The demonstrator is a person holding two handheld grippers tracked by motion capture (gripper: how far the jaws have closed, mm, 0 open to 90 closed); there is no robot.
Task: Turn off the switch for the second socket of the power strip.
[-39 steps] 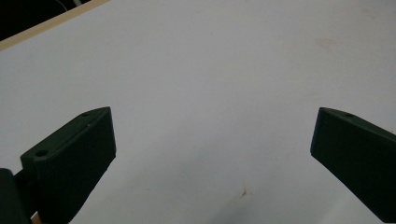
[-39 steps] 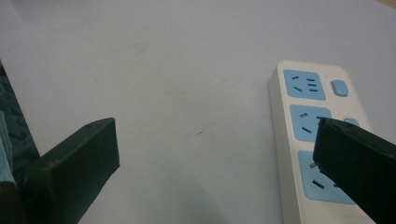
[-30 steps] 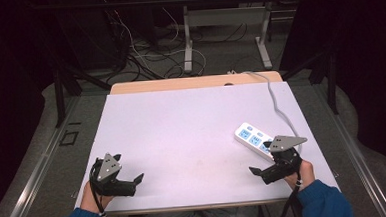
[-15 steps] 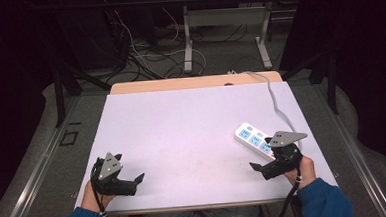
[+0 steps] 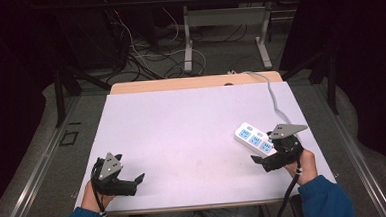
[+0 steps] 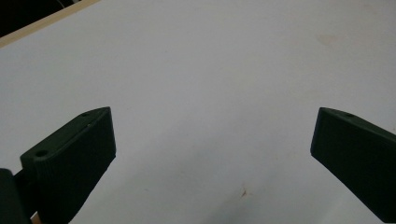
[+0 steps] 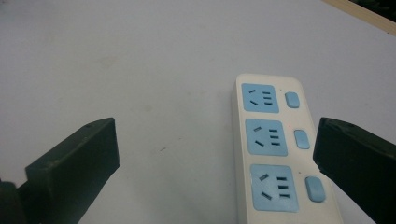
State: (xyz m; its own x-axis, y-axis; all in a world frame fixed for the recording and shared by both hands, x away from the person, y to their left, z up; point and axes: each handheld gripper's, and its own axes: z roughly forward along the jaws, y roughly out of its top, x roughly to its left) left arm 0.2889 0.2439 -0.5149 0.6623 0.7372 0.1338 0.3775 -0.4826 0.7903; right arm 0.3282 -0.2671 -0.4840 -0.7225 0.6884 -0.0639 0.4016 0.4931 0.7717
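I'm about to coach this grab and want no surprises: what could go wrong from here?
1. The power strip sits off-centre, close to one jaw of the open right gripper, so closing may shove it rather than grip it.
2. Its cord trails off the table's far edge and could tug back on a lift.

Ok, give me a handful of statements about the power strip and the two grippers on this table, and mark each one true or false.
1. The power strip has three blue sockets. True.
2. The right gripper is shut on the strip. False: its jaws are spread, with the strip lying flat between them near one jaw, ungripped.
3. The left gripper is open over bare white table. True.
4. A plug sits in the middle socket. False: all three sockets are empty.
5. The strip lies on the person's left side. False: it lies at the right, by the right gripper.
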